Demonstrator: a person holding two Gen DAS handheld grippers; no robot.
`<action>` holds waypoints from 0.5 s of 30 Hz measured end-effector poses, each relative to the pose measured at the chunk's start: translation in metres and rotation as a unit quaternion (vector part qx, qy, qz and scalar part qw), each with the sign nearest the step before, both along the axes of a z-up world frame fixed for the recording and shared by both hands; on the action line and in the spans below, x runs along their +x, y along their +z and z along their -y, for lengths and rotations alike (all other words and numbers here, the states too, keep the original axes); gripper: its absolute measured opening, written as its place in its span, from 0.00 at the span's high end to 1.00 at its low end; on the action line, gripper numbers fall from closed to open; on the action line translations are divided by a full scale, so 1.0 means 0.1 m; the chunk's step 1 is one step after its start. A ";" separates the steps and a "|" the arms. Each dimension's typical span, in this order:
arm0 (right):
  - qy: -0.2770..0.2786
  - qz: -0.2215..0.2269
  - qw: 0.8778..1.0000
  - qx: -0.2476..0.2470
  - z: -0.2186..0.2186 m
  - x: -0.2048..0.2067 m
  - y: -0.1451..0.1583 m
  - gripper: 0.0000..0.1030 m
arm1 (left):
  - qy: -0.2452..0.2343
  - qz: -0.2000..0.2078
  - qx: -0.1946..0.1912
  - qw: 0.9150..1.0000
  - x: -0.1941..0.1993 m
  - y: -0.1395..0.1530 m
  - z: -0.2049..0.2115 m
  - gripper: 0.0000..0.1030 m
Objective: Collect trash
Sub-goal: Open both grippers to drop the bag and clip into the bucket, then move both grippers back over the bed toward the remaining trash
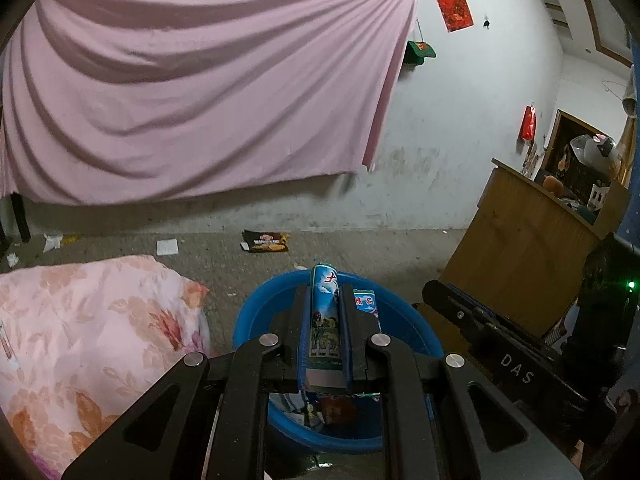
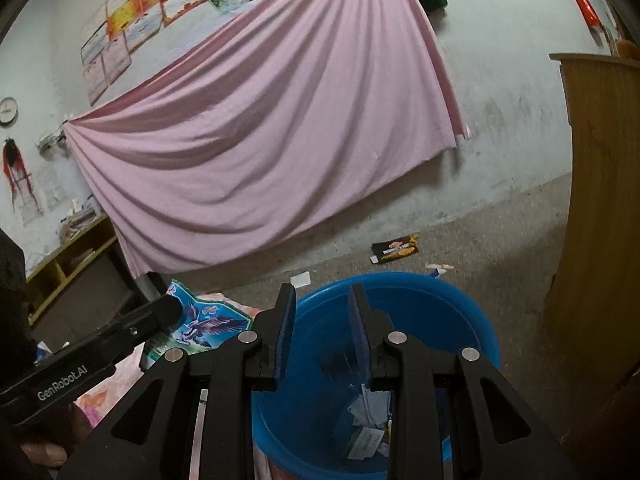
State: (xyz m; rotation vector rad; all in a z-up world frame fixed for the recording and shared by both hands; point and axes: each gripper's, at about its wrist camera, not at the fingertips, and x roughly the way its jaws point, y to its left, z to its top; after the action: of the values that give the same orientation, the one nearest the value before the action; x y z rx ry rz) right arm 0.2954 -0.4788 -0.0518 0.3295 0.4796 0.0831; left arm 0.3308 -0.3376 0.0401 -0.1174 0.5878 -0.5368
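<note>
Crinkly printed plastic wrapper [image 1: 325,320] sits clenched in the left gripper [image 1: 325,292] above the round blue plastic basin [image 2: 472,312], which holds paper scraps [image 2: 370,420]; right gripper [image 2: 322,304] gapes empty over it.

Both wrist cams look fwd & down, close over blue basin [image 1: 248,320] [image 2: 472,312], sharing pink sheet [image 1: 200,92] [image 2: 280,140].

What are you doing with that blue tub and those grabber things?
A person is picking up trash with a grabber in each hand. The left gripper is pinching a colorful wrapper above the blue tub, which already holds paper scraps. The right gripper is open and empty over the tub. A dark snack bag is lying on the floor by the wall.
</note>
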 end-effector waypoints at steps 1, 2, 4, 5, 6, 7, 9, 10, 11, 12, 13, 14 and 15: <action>0.000 -0.003 1.000 0.002 0.01 0.01 0.00 0.75 | -0.001 -0.006 0.000 1.000 0.02 0.00 0.01 0.89; -0.002 -0.006 1.000 0.004 0.03 0.02 -0.01 0.75 | -0.003 -0.013 -0.001 1.000 0.03 -0.02 0.02 0.88; -0.003 -0.009 1.000 0.009 0.04 0.02 -0.01 0.75 | -0.006 -0.031 -0.009 0.999 0.06 -0.05 0.03 0.87; -0.003 -0.011 1.000 0.010 0.05 0.03 -0.01 0.75 | -0.007 -0.038 -0.011 0.999 0.08 -0.06 0.03 0.86; -0.004 -0.011 1.000 0.011 0.06 0.04 -0.01 0.75 | -0.006 -0.044 -0.011 0.999 0.09 -0.07 0.03 0.86; -0.005 -0.011 1.000 0.011 0.06 0.03 -0.01 0.75 | -0.006 -0.048 -0.011 0.999 0.10 -0.07 0.03 0.86; -0.005 -0.011 1.000 0.010 0.07 0.04 -0.01 0.75 | -0.005 -0.052 -0.009 0.999 0.10 -0.07 0.03 0.85; -0.005 -0.010 1.000 0.010 0.07 0.04 0.00 0.75 | -0.006 -0.054 -0.009 0.998 0.10 -0.06 0.03 0.80; -0.005 -0.010 1.000 0.010 0.07 0.04 -0.01 0.75 | -0.006 -0.055 -0.010 0.998 0.10 -0.05 0.02 0.72; -0.005 -0.011 1.000 0.010 0.07 0.04 -0.01 0.75 | -0.008 -0.059 -0.012 0.998 0.10 -0.05 0.01 0.70; -0.006 -0.011 1.000 0.010 0.07 0.04 -0.01 0.75 | -0.005 -0.058 -0.014 0.998 0.09 -0.03 -0.01 0.70; -0.006 -0.010 1.000 0.010 0.07 0.04 -0.01 0.75 | -0.003 -0.057 -0.015 0.998 0.09 -0.02 -0.03 0.70; -0.006 -0.009 1.000 0.010 0.07 0.04 -0.01 0.75 | -0.003 -0.055 -0.010 0.998 0.09 -0.01 -0.04 0.70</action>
State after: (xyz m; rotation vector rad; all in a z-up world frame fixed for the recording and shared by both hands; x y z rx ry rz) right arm 0.2997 -0.4855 -0.0527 0.3521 0.4956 0.0734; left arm 0.3398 -0.3332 0.0393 -0.1653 0.6897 -0.5450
